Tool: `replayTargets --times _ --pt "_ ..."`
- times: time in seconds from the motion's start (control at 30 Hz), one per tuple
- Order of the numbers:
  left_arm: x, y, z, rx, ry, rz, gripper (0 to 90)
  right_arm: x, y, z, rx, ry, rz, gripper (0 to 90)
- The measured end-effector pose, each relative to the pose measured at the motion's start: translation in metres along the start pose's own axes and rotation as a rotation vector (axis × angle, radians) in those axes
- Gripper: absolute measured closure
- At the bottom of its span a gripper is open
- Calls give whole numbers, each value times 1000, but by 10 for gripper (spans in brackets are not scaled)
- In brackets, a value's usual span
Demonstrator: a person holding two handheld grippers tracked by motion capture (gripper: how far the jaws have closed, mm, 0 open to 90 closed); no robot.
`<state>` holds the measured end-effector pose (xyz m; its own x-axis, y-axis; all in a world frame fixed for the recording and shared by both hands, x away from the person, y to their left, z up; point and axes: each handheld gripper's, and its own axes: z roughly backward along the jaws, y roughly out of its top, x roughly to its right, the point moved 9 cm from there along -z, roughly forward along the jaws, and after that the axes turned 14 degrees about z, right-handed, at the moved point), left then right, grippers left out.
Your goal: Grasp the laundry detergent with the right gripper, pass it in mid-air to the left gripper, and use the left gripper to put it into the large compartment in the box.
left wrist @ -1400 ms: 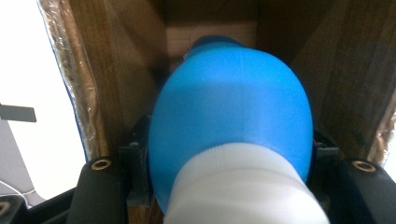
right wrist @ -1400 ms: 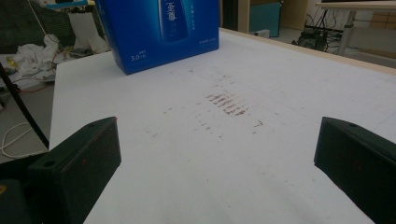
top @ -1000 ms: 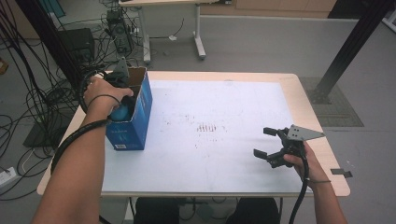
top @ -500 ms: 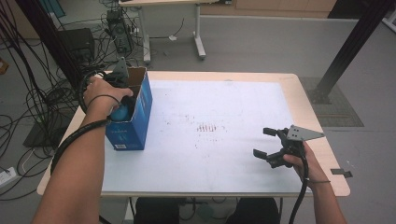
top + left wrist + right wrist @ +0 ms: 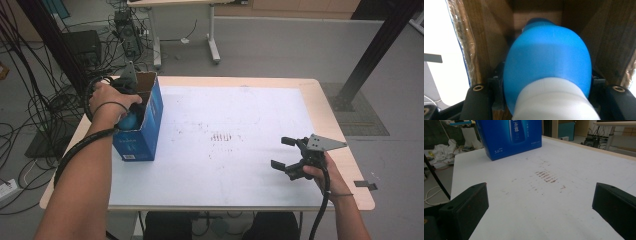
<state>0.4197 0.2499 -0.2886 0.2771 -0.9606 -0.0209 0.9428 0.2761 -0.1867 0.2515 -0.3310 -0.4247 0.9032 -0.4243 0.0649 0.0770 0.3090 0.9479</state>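
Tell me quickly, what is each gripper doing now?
Left gripper: shut on the blue bottle, inside the blue box.
Right gripper: open, holding nothing.

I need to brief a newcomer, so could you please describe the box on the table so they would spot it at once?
Start at the white-topped table and look to its left edge. There the blue box stands upright with its top open, the left gripper reaching into it. It is the only carton on the table, with white print on its side.
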Motion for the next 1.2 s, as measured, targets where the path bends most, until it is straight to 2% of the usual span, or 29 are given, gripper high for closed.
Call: replayTargets --times 1.2 --pt "-2 -2 -1 19 -10 4 373 -1 -1 -2 8 2 -1 4"
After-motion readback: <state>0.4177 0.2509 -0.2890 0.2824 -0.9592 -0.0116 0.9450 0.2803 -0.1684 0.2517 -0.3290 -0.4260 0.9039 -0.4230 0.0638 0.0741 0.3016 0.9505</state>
